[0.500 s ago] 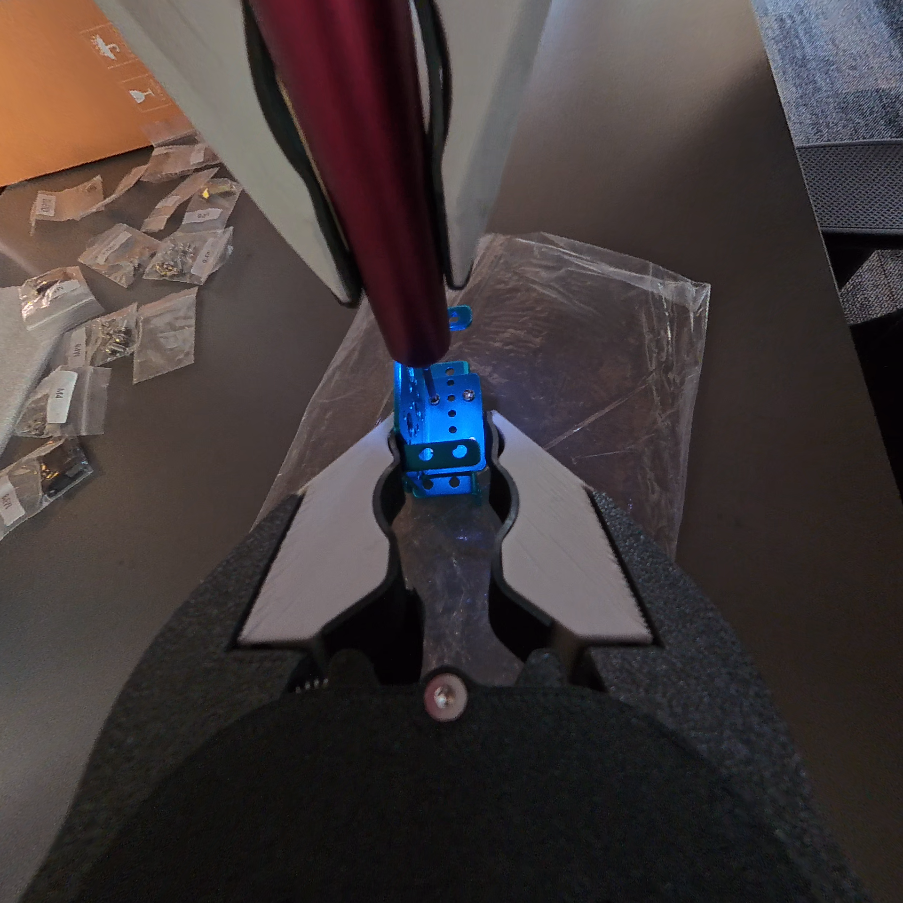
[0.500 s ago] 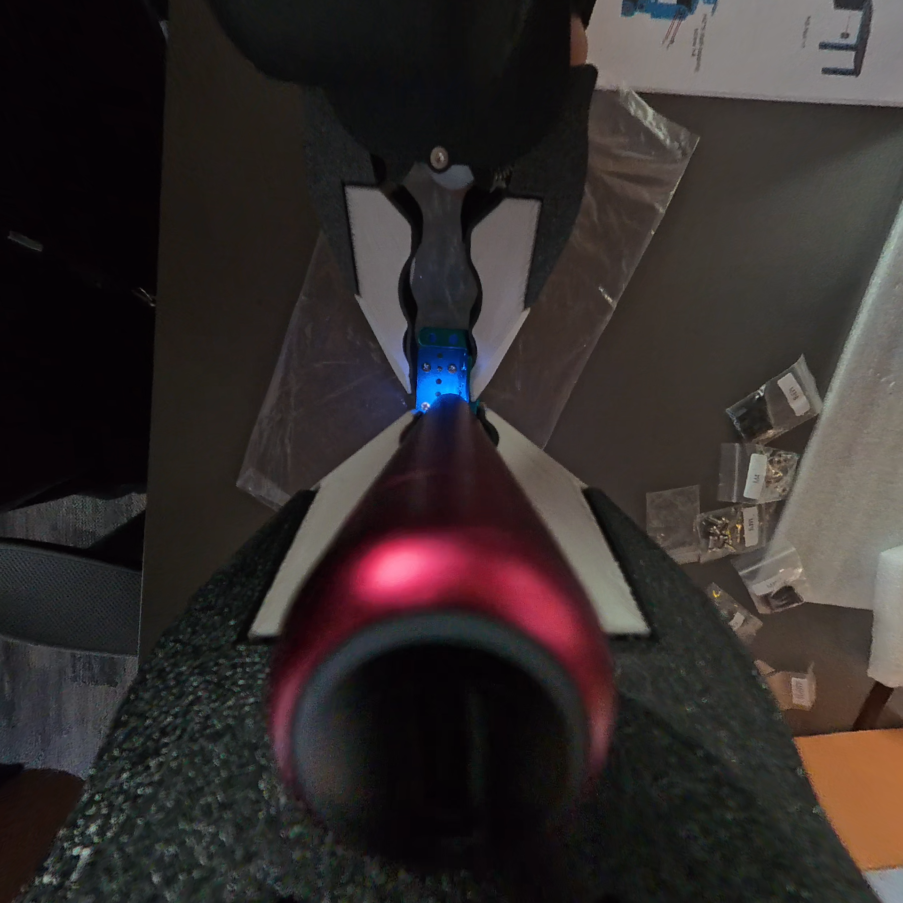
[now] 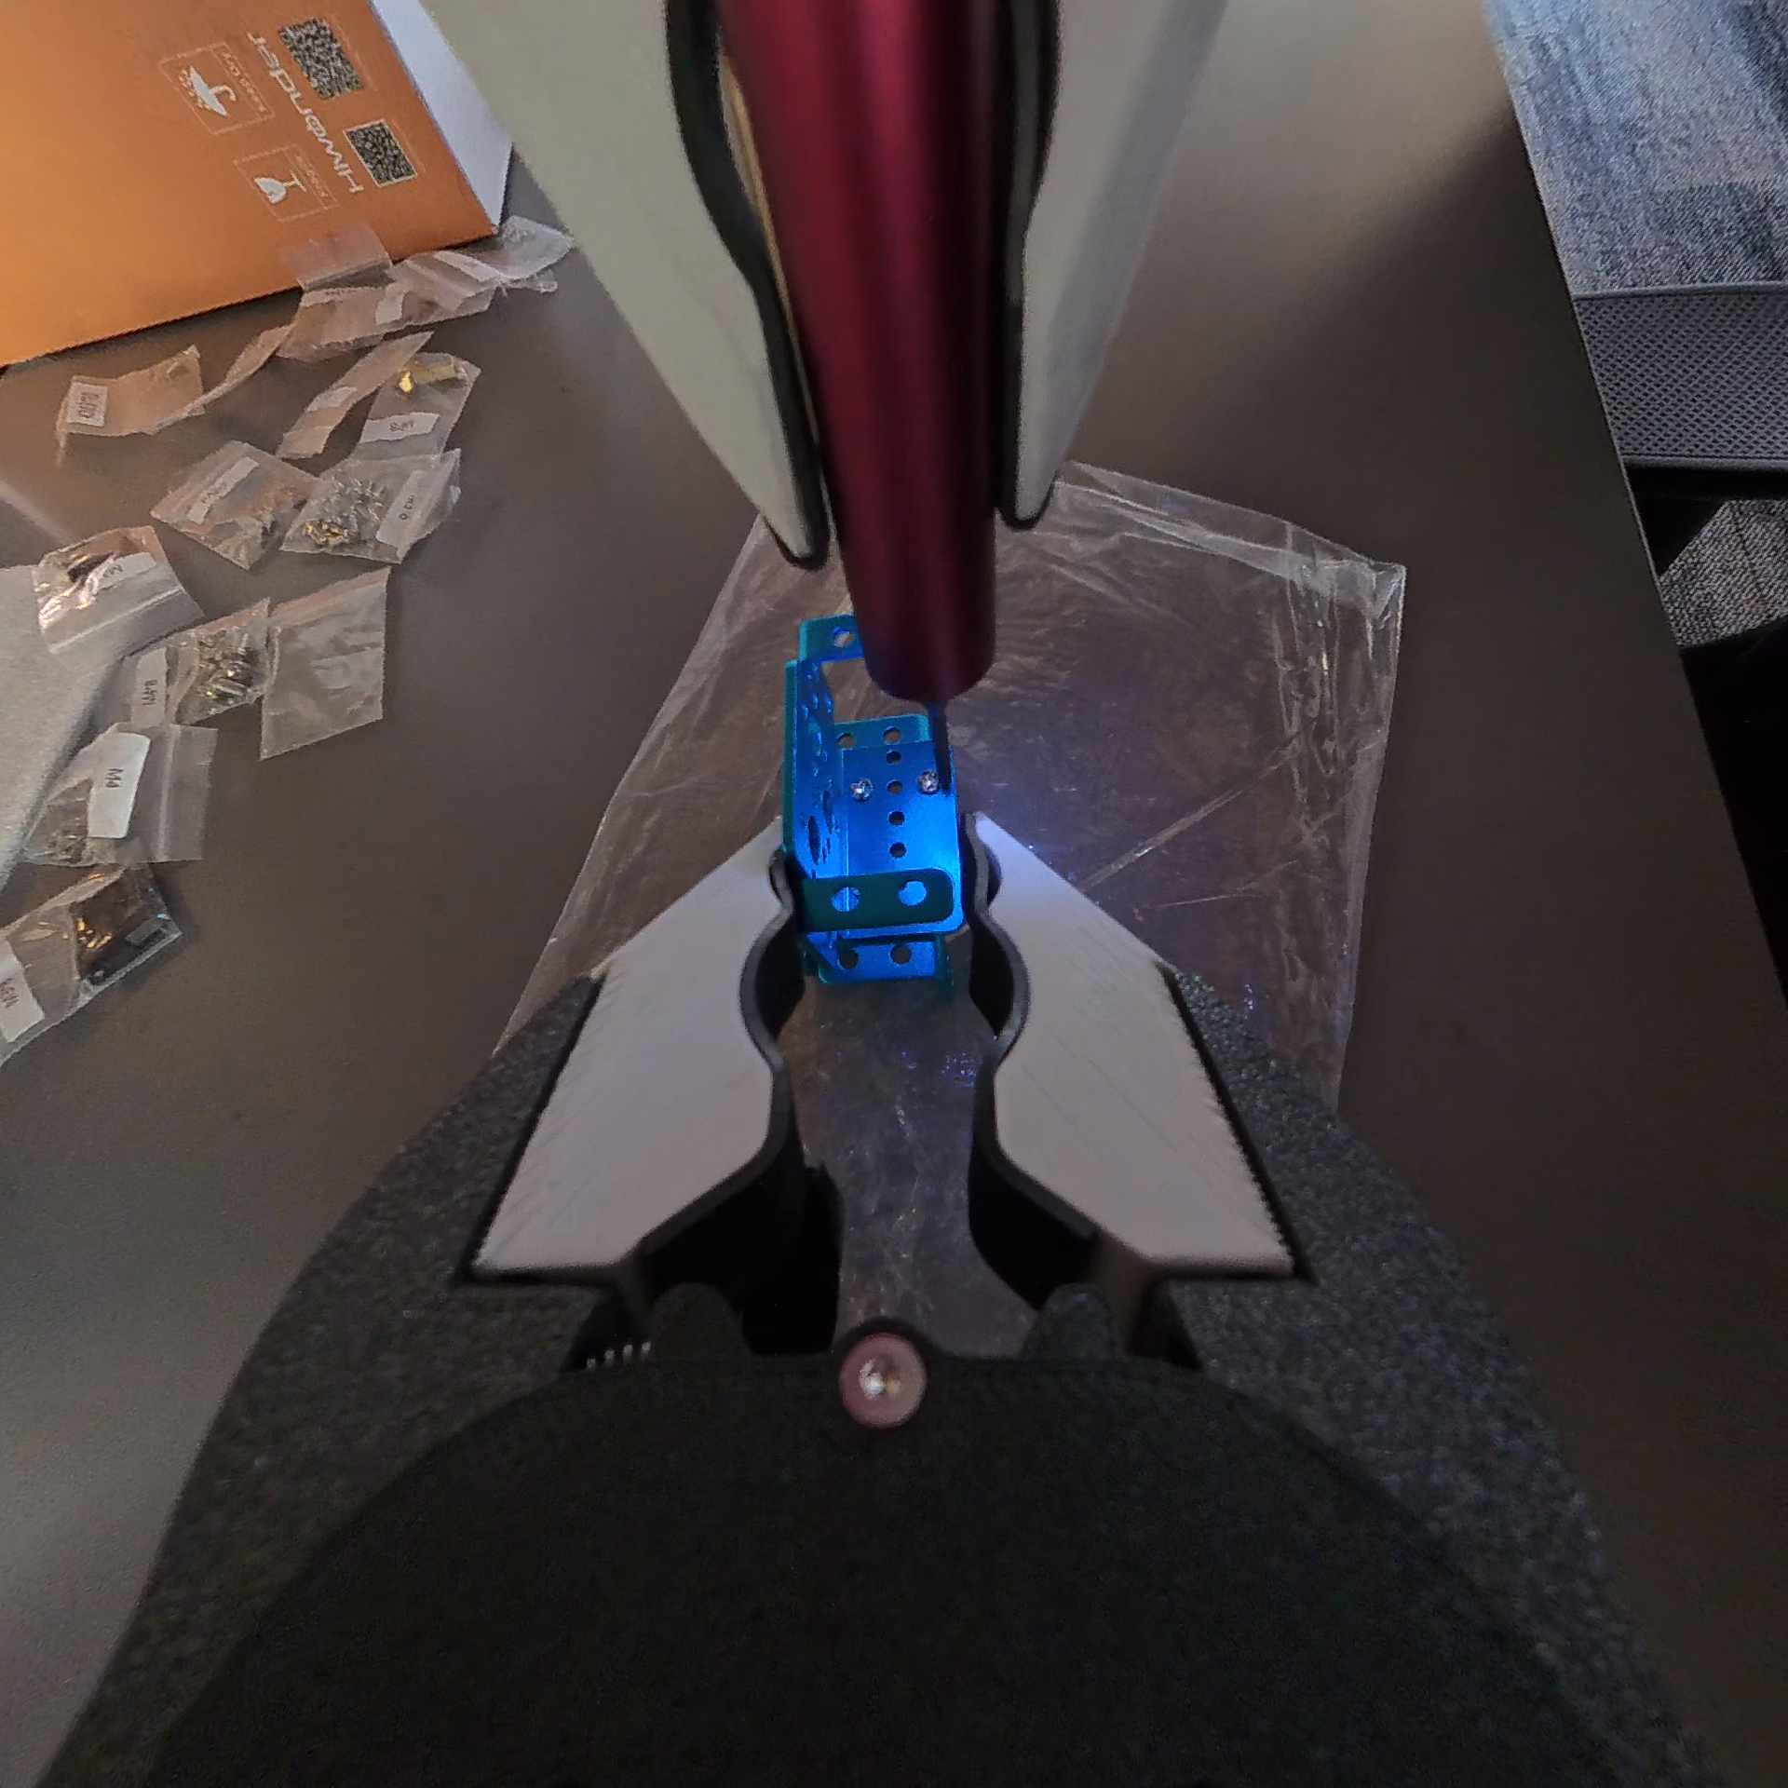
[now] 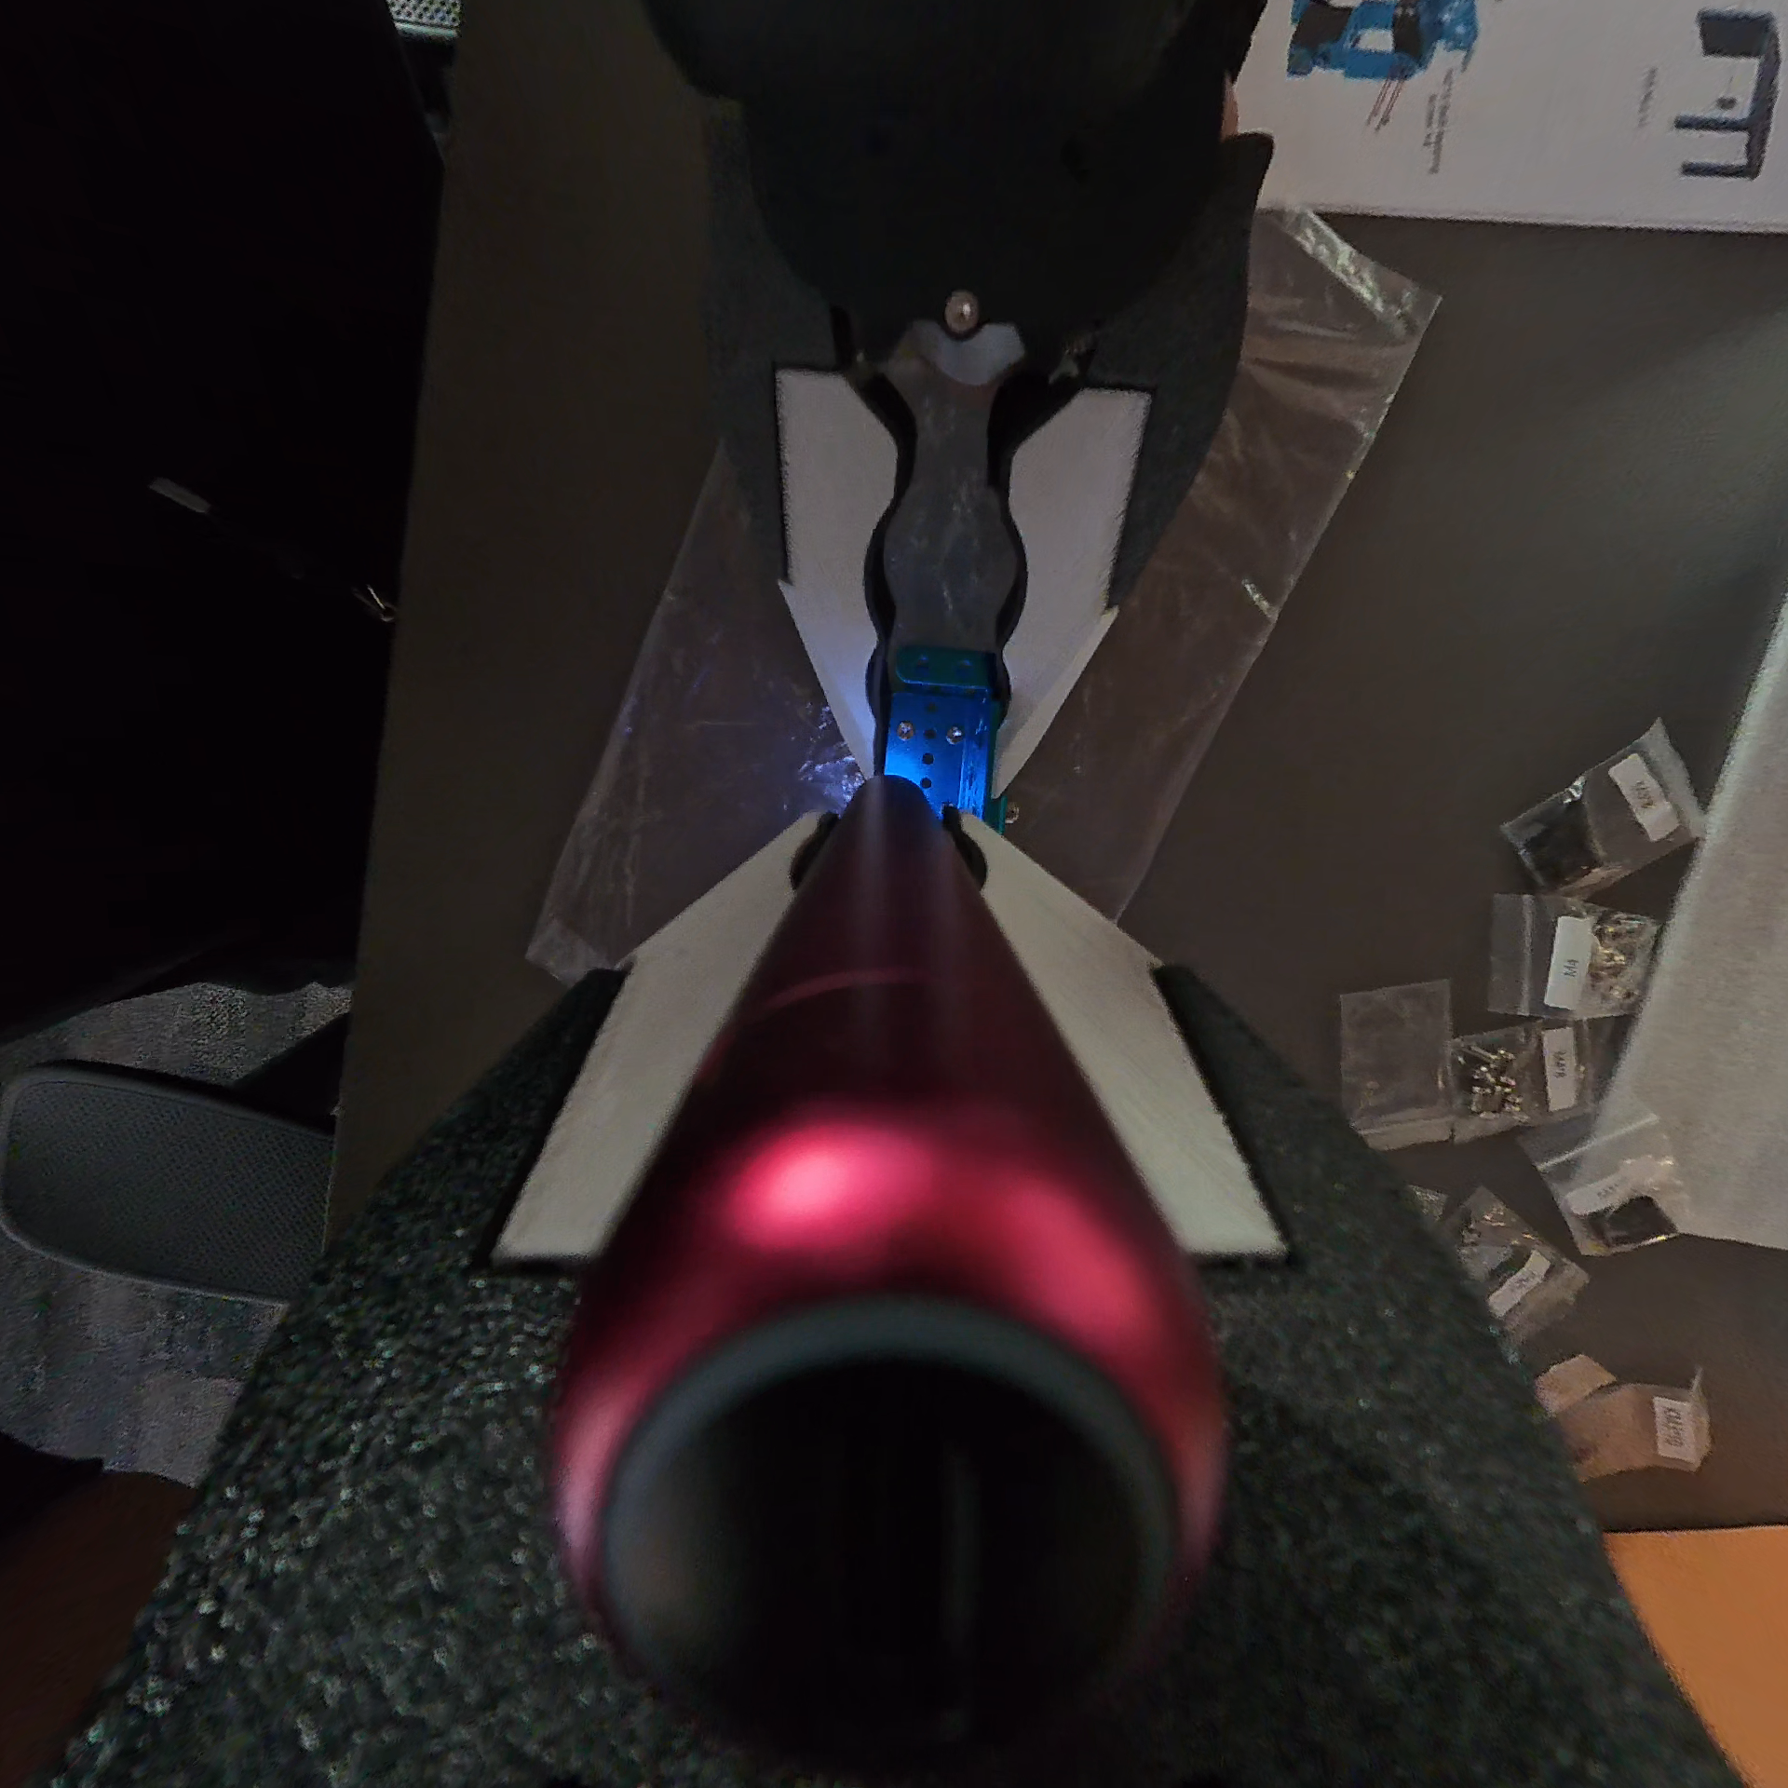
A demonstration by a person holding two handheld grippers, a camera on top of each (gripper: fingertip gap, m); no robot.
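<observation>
Left gripper (image 3: 876, 876): clamped on blue bracket (image 3: 885, 842) above plastic bag (image 3: 1209, 774) on desk (image 3: 484, 919)
Right gripper (image 4: 885, 822): clamped on red screwdriver (image 4: 885, 1209); bit meets bracket's screw (lit)
Advice: keep bit square; bracket steady

L gripper (image 3: 876, 861) low, fingers nearly closed, clamped w/ tips pointing fwd. R gripper (image 4: 885, 822) opposite, angled down, fingers pinched tight; tips nearly meet.

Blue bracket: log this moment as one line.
left gripper: shut on blue bracket | right gripper: shut on red driver | bit at bracket screw | over plastic bag
</observation>
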